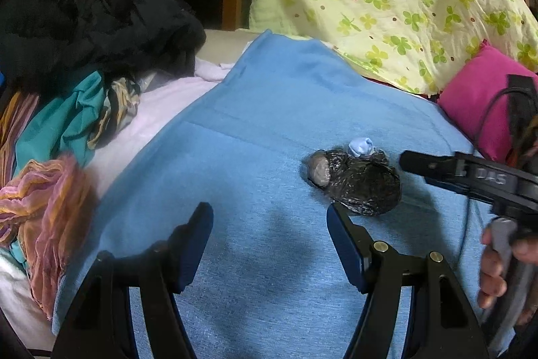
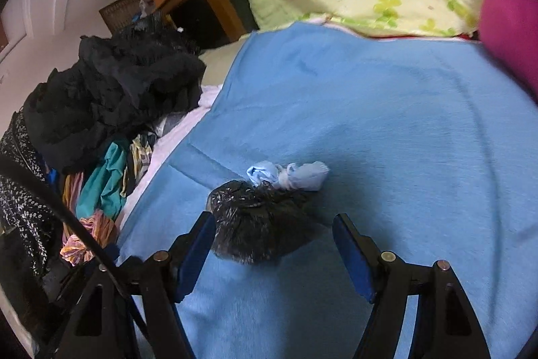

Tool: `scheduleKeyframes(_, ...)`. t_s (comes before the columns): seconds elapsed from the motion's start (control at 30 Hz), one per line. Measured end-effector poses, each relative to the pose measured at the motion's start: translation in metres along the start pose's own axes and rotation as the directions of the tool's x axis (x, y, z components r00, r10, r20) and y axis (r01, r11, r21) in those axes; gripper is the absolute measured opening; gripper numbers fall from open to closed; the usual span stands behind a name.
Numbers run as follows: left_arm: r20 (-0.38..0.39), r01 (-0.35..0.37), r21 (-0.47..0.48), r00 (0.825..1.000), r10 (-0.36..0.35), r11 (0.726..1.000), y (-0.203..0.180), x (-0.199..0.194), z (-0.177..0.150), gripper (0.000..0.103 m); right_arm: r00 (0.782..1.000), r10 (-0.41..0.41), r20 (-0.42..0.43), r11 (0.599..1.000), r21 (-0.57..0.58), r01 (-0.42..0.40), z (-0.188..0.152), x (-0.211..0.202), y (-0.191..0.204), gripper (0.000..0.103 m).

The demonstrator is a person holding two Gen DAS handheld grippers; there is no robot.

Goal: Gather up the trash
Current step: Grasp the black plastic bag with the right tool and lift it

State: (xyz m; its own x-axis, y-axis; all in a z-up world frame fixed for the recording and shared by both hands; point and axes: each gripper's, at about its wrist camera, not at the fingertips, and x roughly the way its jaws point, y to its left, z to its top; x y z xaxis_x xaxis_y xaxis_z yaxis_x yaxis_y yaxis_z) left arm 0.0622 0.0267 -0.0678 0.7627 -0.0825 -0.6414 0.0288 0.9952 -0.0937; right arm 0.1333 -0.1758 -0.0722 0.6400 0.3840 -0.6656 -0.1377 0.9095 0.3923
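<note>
Our right claw [image 2: 273, 253] stands with its jaws apart and nothing pressed between them, the crumpled black trash bag [image 2: 259, 221] lying just ahead of its fingertips on the blue blanket [image 2: 403, 123], a pale blue wad [image 2: 289, 175] touching the bag's far side. Our left claw [image 1: 269, 244] is likewise apart and empty, just short of the bag. We judge the bag's slick, loose film could slip out or leave the wad behind, or the fingers could snag the blanket beneath the bag.

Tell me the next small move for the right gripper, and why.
Probably ease the right gripper forward and down, then close on the black plastic bag. Its fingers stand open with the bag just ahead, lying untouched on the blue blanket.
</note>
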Motion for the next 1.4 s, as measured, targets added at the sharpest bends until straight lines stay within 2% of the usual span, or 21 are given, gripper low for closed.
scheduleKeyframes(0.27,0.001,-0.008,-0.005,1.000,0.008,1.000,0.002,0.002,0.000,0.071,0.996,-0.047,-0.081,0.999,-0.009,0.046,-0.002,0.049,-0.001,0.073)
scheduleKeyframes(0.33,-0.002,-0.011,-0.005,1.000,0.011,1.000,0.001,0.002,0.000,0.071,0.996,-0.022,-0.085,1.000,0.006,0.023,-0.004,0.054,-0.002,0.057)
scheduleKeyframes(0.43,-0.001,-0.015,-0.003,1.000,0.015,1.000,0.001,0.002,0.000,0.071,0.998,-0.028,-0.064,0.999,-0.016,0.027,-0.006,0.051,0.003,0.047)
scheduleKeyframes(0.57,-0.002,-0.020,-0.002,1.000,0.020,1.000,0.003,0.002,0.000,0.071,0.998,-0.033,-0.050,0.998,-0.050,0.031,-0.008,0.043,0.012,0.038)
scheduleKeyframes(0.6,-0.001,-0.020,-0.002,1.000,0.020,1.000,0.003,0.002,0.000,0.071,0.998,-0.033,-0.050,0.998,-0.050,0.030,-0.008,0.041,0.013,0.031)
scheduleKeyframes(0.77,-0.006,-0.021,-0.001,1.000,0.021,1.000,0.005,0.003,0.000,0.071,0.998,-0.036,-0.042,0.997,-0.064,0.034,-0.010,0.025,0.011,0.027)
scheduleKeyframes(1.0,-0.006,-0.018,-0.001,1.000,0.018,1.000,0.007,0.004,0.001,0.071,0.998,-0.055,0.007,0.998,-0.028,0.055,-0.011,-0.012,-0.004,0.026)
scheduleKeyframes(1.1,-0.010,-0.010,-0.007,1.000,0.010,1.000,0.007,0.003,0.000,0.071,0.999,-0.042,-0.003,0.999,-0.003,0.042,-0.011,-0.024,-0.015,0.026)
scheduleKeyframes(1.27,-0.024,-0.005,-0.015,1.000,0.004,1.000,0.006,0.005,-0.001,0.071,0.999,0.004,-0.043,1.000,0.014,-0.003,-0.014,-0.026,-0.019,0.030)
scheduleKeyframes(1.3,-0.027,-0.005,-0.017,1.000,0.004,1.000,0.005,0.004,-0.001,0.071,0.998,0.018,-0.052,1.000,0.015,-0.018,-0.015,-0.023,-0.017,0.038)
scheduleKeyframes(1.33,-0.030,-0.004,-0.019,1.000,0.004,1.000,0.005,0.005,-0.002,0.071,0.998,0.022,-0.052,1.000,0.010,-0.022,-0.015,-0.021,-0.014,0.061)
scheduleKeyframes(1.37,-0.031,-0.003,-0.020,1.000,0.003,1.000,0.006,0.005,-0.002,0.071,0.999,0.020,-0.039,1.000,0.006,-0.020,-0.017,-0.019,-0.011,0.073)
scheduleKeyframes(1.4,-0.032,-0.001,-0.022,0.999,0.001,1.000,0.006,0.004,-0.002,0.071,0.999,0.029,-0.028,1.000,0.003,-0.029,-0.017,-0.017,-0.007,0.078)
